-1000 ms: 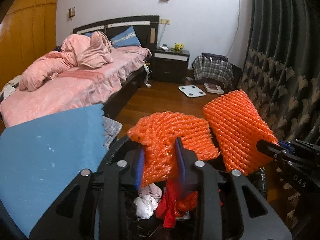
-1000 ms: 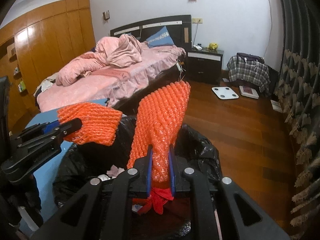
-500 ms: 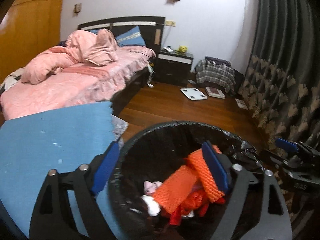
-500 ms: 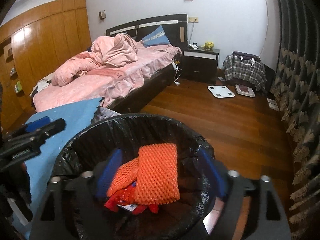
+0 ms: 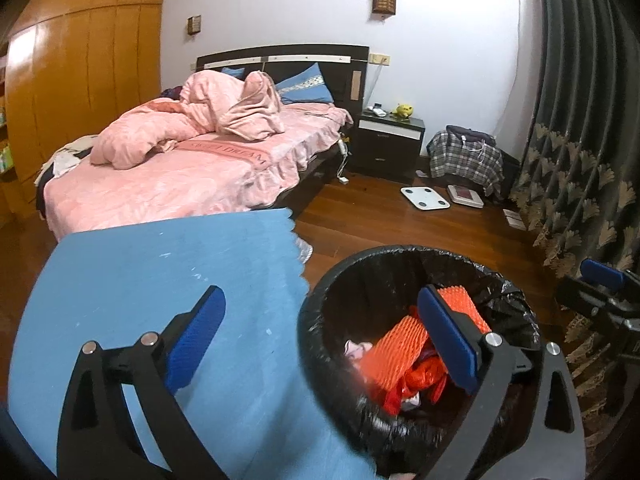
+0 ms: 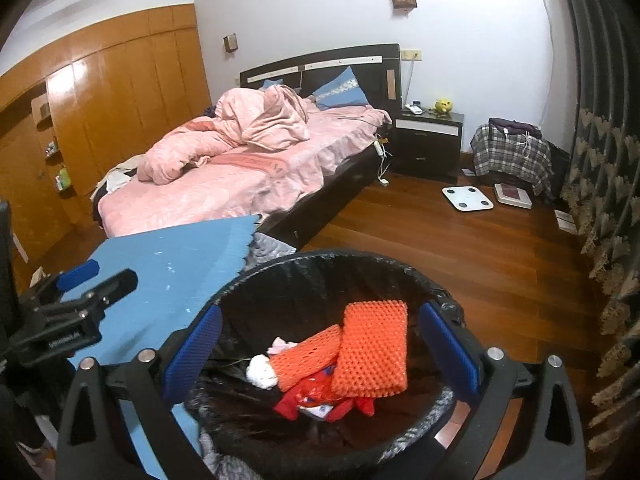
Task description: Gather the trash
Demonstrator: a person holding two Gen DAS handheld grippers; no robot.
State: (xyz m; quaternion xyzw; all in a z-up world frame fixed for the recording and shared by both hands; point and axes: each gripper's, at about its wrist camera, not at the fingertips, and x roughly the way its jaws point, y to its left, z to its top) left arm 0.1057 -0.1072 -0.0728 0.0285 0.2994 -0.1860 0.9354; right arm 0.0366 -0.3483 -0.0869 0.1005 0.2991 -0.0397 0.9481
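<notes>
A black-lined trash bin (image 6: pixel 280 276) stands on the floor below both grippers; it also shows in the left wrist view (image 5: pixel 320 320). Two orange foam nets (image 6: pixel 372 348) lie inside it on red wrappers and white tissue; the nets also show in the left wrist view (image 5: pixel 394 354). My right gripper (image 6: pixel 320 350) is open and empty, right above the bin. My left gripper (image 5: pixel 324 336) is open and empty, over the bin's left rim and the blue mat (image 5: pixel 152 288). Each gripper shows at the edge of the other's view.
A bed with pink bedding (image 6: pixel 224 176) stands behind the mat. A dark nightstand (image 6: pixel 428 144), a plaid-covered bag (image 6: pixel 512 156) and two scales (image 6: pixel 468 198) sit by the far wall. Dark curtains (image 6: pixel 608 160) hang on the right over wooden floor.
Both grippers opened and let go of the orange foam nets, which fell into the bin. The left gripper has since shifted left toward the blue mat.
</notes>
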